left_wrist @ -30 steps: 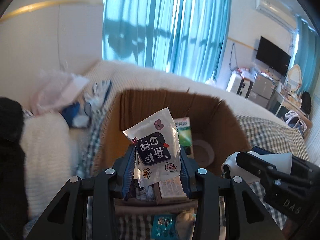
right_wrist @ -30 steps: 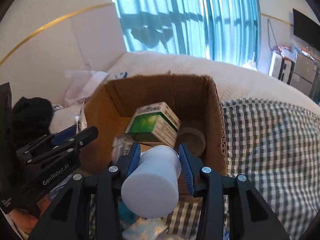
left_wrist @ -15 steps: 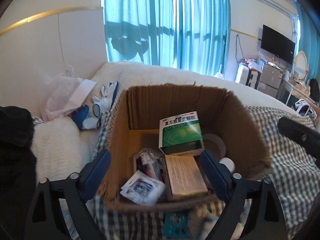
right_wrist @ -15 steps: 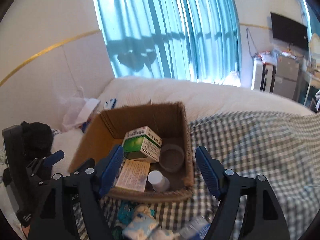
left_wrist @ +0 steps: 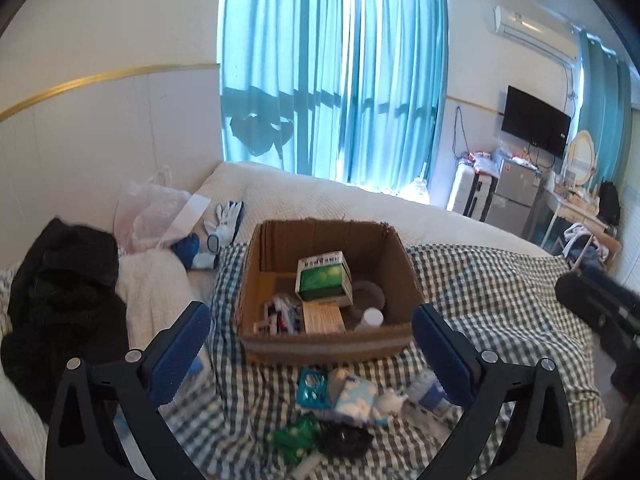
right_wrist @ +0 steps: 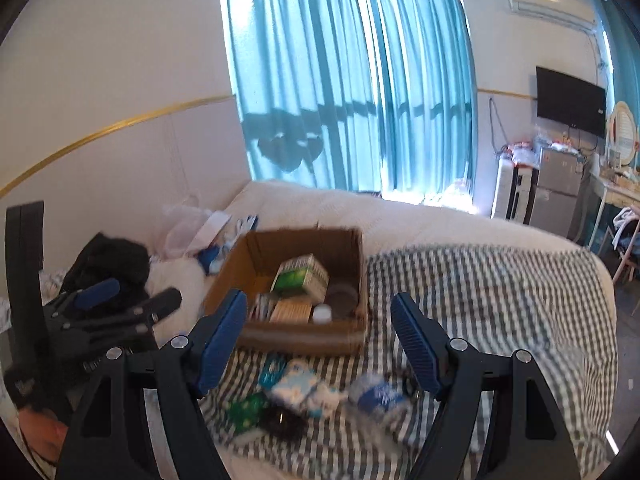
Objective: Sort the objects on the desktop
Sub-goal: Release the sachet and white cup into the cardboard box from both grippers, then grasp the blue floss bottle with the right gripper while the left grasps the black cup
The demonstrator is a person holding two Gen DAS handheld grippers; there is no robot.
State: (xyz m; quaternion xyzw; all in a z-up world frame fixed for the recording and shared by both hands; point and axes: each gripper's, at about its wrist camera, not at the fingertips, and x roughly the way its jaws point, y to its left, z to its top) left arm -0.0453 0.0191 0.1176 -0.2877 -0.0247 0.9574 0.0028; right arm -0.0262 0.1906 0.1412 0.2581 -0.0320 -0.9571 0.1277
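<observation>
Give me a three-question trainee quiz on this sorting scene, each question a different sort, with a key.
1. True or false: the green and white box lies inside the cardboard box.
2. Multiple choice: the small white bottle is A) in the cardboard box, B) on the checkered cloth, C) between the left gripper fingers.
3. Fill in: the right gripper holds ____.

Key: 1 true; 2 A; 3 nothing.
</observation>
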